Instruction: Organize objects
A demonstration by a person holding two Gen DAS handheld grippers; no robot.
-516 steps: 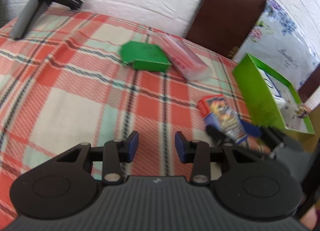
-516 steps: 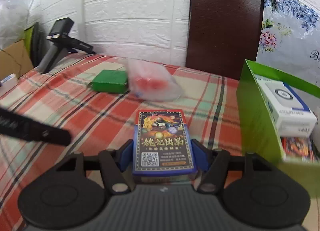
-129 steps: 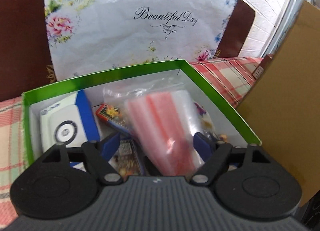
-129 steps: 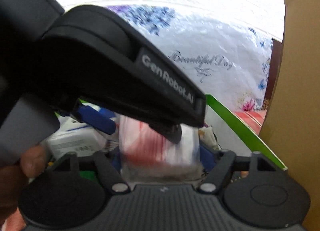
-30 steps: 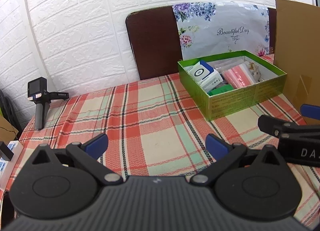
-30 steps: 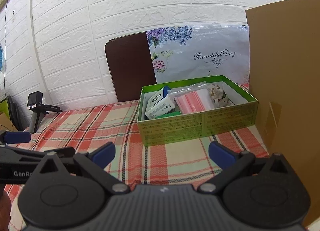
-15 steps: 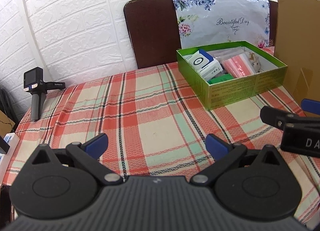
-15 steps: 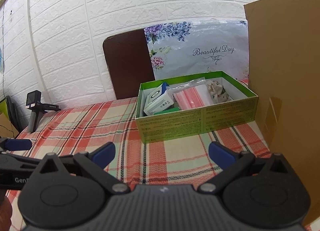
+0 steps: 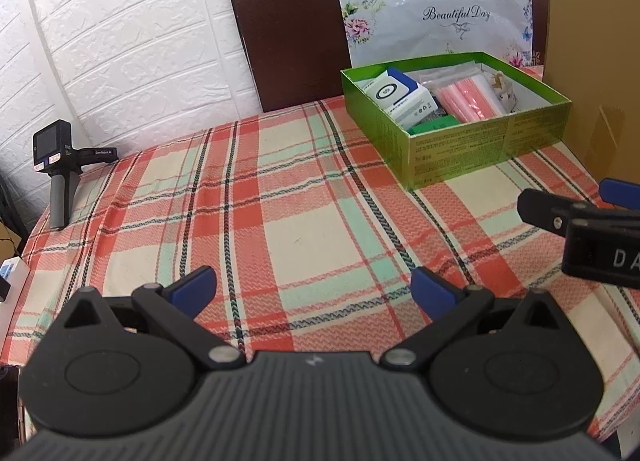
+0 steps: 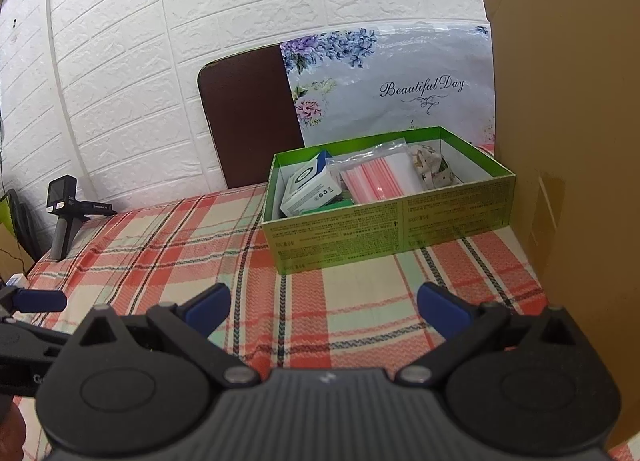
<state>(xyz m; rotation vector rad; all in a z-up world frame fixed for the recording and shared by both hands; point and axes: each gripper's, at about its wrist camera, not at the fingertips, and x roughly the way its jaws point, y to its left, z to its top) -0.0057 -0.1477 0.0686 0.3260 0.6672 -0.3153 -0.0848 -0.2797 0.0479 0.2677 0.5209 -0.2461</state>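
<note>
A green cardboard box point(image 9: 484, 141) point(image 10: 384, 229) stands on the plaid tablecloth at the far right. Inside it lie a white-and-blue carton point(image 9: 400, 99) point(image 10: 310, 187), a clear bag of pink strips point(image 9: 466, 95) point(image 10: 374, 177), a small green box point(image 9: 434, 125) and a floral pouch point(image 10: 432, 167). My left gripper point(image 9: 312, 291) hangs open over the near cloth, holding nothing. My right gripper point(image 10: 326, 309) is also open and empty, well short of the box. The right gripper's fingers point(image 9: 560, 211) poke into the left wrist view from the right.
A tall brown cardboard sheet point(image 10: 568, 141) stands just right of the green box. A dark chair back point(image 9: 288, 33) with a floral bag point(image 9: 436, 13) draped on it rises behind the table. A handheld camera on a grip point(image 9: 58, 173) stands at the far left edge.
Both grippers have stayed open and drifted slightly; the view of the box has shifted a little. Earlier, the card box and the pink-strip bag were carried from the cloth into the green box.
</note>
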